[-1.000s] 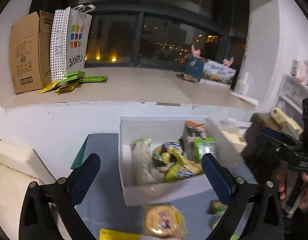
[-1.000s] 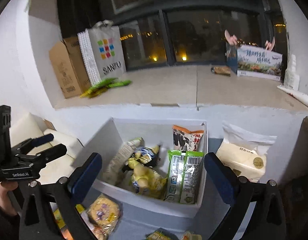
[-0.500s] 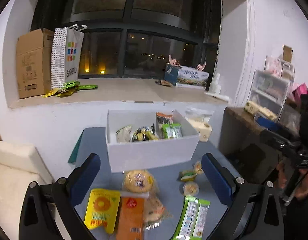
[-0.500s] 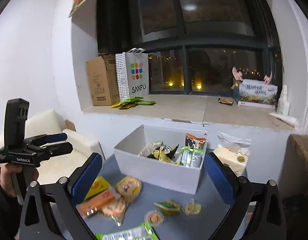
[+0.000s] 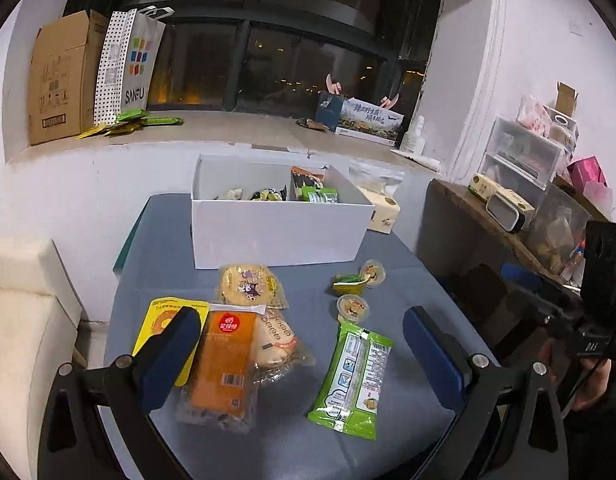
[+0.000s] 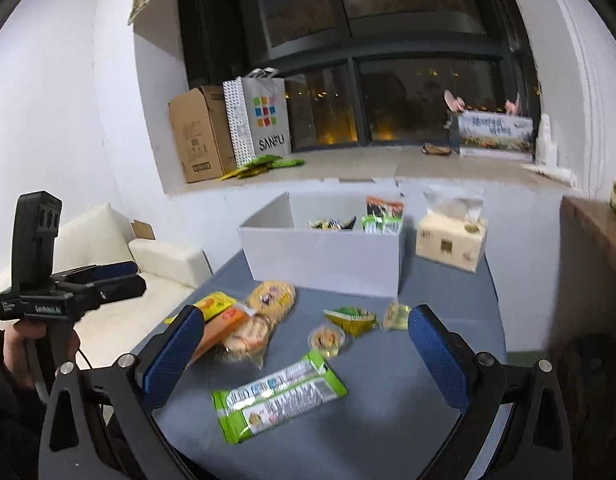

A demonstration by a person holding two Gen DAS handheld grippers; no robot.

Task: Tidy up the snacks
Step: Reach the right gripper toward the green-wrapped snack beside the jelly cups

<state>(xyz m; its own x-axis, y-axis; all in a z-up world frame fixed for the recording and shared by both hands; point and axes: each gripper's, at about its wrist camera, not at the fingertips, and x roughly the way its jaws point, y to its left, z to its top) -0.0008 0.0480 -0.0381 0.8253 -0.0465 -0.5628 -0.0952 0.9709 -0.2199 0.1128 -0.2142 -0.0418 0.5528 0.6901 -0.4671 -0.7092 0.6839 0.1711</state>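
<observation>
Both claws hang above the grey table (image 5: 388, 264), each spread wide and holding nothing. The left gripper (image 5: 304, 354) hovers over the loose snacks: the orange packet (image 5: 224, 360) just inside its left finger, the green packet (image 5: 354, 376) nearer its right. The right gripper (image 6: 306, 356) frames that green packet (image 6: 280, 396) too. The white box (image 5: 276, 232), partly filled, sits beyond them, well apart.
</observation>
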